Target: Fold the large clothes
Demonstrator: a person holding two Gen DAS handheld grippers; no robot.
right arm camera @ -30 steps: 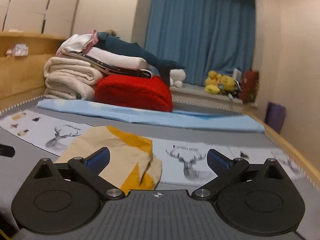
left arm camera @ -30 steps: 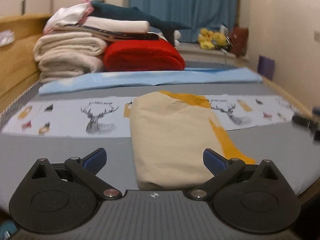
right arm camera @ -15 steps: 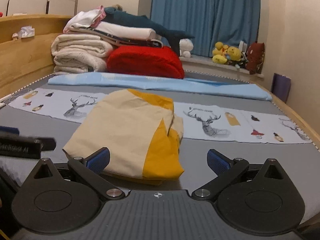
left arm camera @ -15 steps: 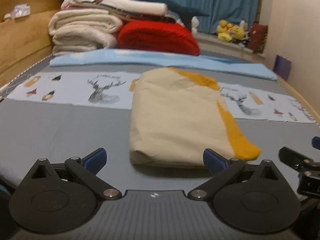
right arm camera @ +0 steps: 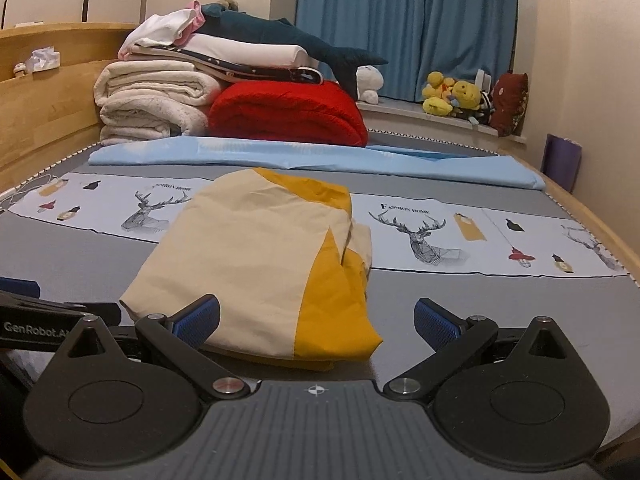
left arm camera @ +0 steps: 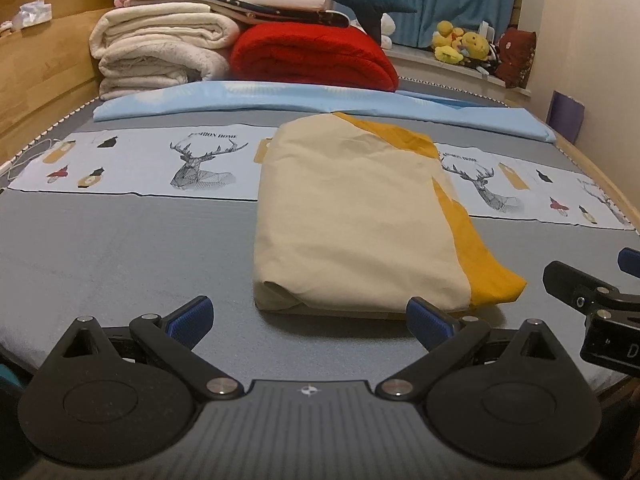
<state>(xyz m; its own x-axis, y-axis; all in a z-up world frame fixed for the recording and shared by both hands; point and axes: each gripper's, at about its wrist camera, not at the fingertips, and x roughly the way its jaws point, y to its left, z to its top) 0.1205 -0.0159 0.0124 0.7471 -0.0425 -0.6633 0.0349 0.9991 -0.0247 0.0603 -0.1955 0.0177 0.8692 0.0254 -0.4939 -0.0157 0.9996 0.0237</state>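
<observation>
A cream and mustard-yellow garment lies folded into a thick rectangle on the grey bed. My left gripper is open just in front of its near edge, holding nothing. In the right wrist view the same garment lies ahead and slightly left, its yellow corner nearest. My right gripper is open and empty, its left pad against the garment's near edge. The right gripper's fingers show at the right edge of the left wrist view.
A printed deer-pattern strip crosses the bed behind the garment, with a light blue sheet beyond it. Folded cream blankets, a red blanket and a plush shark are stacked at the back. A wooden bed frame runs along the left.
Both grippers have drawn back and lowered toward the bed's near edge, so the folded garment now lies further ahead. Both stay open and empty.
</observation>
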